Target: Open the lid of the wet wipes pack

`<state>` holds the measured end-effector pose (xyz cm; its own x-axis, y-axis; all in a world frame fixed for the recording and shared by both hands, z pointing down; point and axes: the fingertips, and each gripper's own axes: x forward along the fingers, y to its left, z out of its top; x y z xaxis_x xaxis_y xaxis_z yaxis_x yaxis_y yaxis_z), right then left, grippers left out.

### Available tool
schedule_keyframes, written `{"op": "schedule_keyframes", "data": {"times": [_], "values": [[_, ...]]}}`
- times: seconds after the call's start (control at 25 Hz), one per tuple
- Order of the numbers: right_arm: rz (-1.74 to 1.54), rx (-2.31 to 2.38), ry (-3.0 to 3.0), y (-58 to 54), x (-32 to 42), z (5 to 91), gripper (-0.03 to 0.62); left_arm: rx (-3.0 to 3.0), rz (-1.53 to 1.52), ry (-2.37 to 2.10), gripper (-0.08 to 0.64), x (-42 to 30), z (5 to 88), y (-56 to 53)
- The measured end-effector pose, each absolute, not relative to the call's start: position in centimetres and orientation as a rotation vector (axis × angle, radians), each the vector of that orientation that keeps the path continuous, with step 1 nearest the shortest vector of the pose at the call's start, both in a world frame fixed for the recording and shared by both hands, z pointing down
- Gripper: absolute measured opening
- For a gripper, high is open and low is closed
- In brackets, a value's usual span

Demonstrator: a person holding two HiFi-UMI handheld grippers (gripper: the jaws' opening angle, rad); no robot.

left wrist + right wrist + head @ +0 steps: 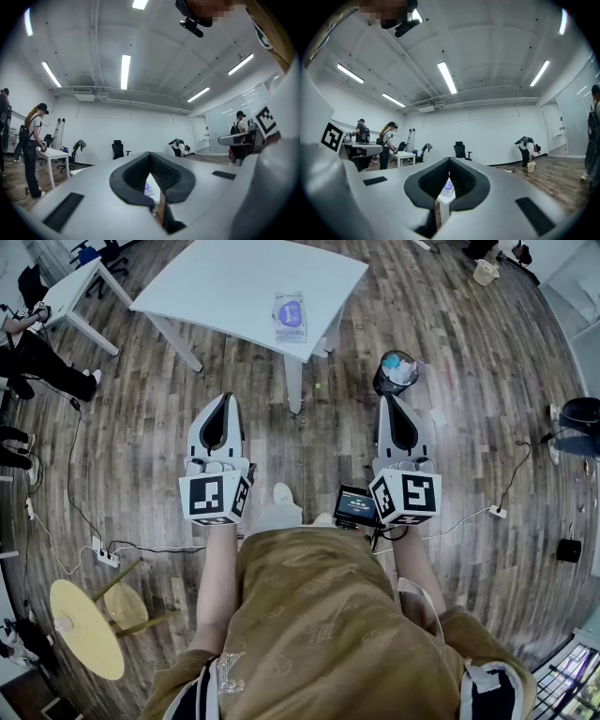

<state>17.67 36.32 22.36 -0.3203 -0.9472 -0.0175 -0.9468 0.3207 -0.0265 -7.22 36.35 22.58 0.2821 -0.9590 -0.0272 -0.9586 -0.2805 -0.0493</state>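
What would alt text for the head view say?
A person standing on a wooden floor holds a left gripper and a right gripper, fingers shut and empty. Ahead, a wet wipes pack lies near the edge of a white table, untouched.

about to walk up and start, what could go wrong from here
The flat purple-and-white wet wipes pack lies near the white table's front edge; a push could slide it off.
The left hand-held gripper and right hand-held gripper are both shut and well short of it, so they must open first.
The black waste bin stands beside the table leg, possibly in the walking path.
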Motion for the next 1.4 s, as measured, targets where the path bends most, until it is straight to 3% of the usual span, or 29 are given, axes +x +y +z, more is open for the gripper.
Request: {"op": "schedule_keyframes", "data": {"times": [1.4], "values": [[0.001, -1.842, 2.453, 26.2, 9.2, 21.8, 0.009, -2.565, -0.053, 1.755, 0.002, -13.2, 24.6, 24.3]]}}
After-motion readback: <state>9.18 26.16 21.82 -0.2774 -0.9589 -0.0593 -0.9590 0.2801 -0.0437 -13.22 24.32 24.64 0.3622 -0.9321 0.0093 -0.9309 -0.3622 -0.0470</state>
